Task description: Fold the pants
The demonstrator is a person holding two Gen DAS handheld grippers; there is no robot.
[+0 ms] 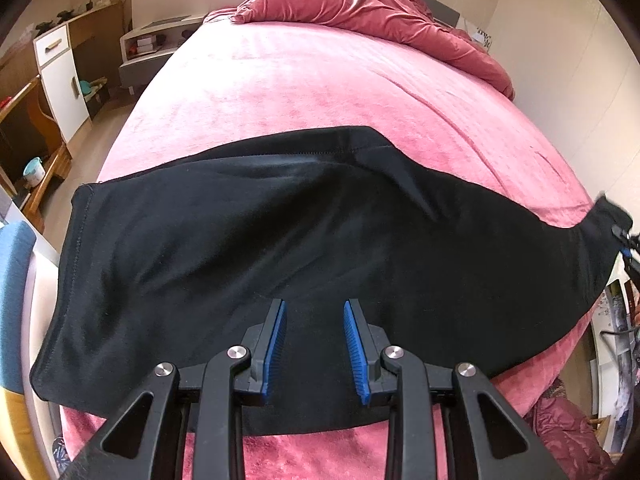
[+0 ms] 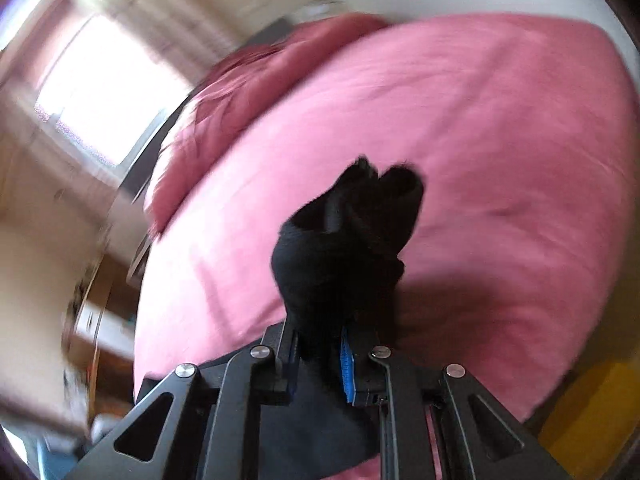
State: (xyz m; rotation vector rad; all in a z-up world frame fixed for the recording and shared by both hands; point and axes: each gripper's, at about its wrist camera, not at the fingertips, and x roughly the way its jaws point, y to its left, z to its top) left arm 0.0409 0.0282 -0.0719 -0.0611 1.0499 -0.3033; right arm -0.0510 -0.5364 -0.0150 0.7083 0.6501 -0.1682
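Black pants [image 1: 280, 240] lie across the near part of a pink bed [image 1: 300, 80], doubled lengthwise. Their left end reaches the bed's left edge. Their right end is lifted at the far right of the left wrist view. My left gripper [image 1: 315, 308] is open, its blue pads just above the pants' near edge, holding nothing. My right gripper [image 2: 320, 336] is shut on a bunched end of the pants [image 2: 352, 232], held up above the bed [image 2: 500, 140]. The right wrist view is blurred by motion. The right gripper shows at the edge of the left wrist view [image 1: 626, 240].
A crumpled dark pink duvet [image 1: 360, 4] lies at the head of the bed. A white and wood cabinet [image 1: 60, 80] and a low white shelf [image 1: 156, 44] stand left of the bed. A wall runs along the right side. A window [image 2: 104, 88] is behind the bed.
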